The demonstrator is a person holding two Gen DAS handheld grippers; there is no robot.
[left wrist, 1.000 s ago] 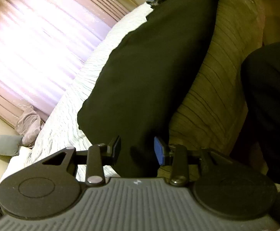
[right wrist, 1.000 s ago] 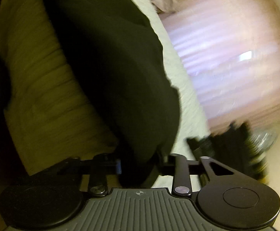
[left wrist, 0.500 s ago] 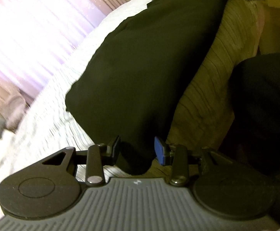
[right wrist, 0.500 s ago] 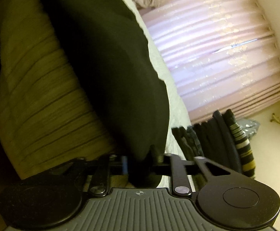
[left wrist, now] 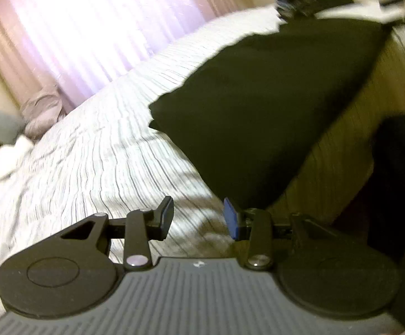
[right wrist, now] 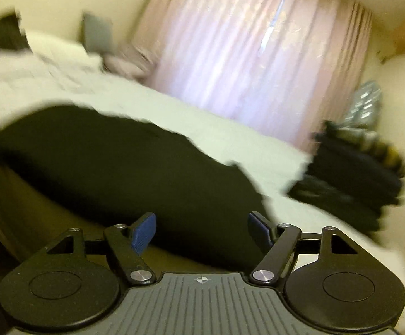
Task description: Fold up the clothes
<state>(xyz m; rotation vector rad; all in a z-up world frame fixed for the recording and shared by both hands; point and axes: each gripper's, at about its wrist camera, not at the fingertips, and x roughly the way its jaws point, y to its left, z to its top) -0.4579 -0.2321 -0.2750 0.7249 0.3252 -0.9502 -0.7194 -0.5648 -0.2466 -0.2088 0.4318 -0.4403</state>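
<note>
A black garment lies spread flat on the bed, along the near edge, where the white striped bedcover meets a brown striped cover hanging down the side. In the left wrist view its closest corner ends just ahead of the left gripper, a little toward the blue pad. That gripper's jaws stand at a narrow gap with nothing between them; only the striped bedcover shows through the gap.

The right gripper hovers above the same garment near its other end. Its jaws are opening and already stand wide; the black cloth shows behind the gap, but the blue pads do not press on it.

At the far right corner of the bed, in the right wrist view, a stack of dark folded clothes sits, one piece with yellow and dark stripes. Pink curtains hang behind the bed, and pillows lie at its head. Both views are blurred.
</note>
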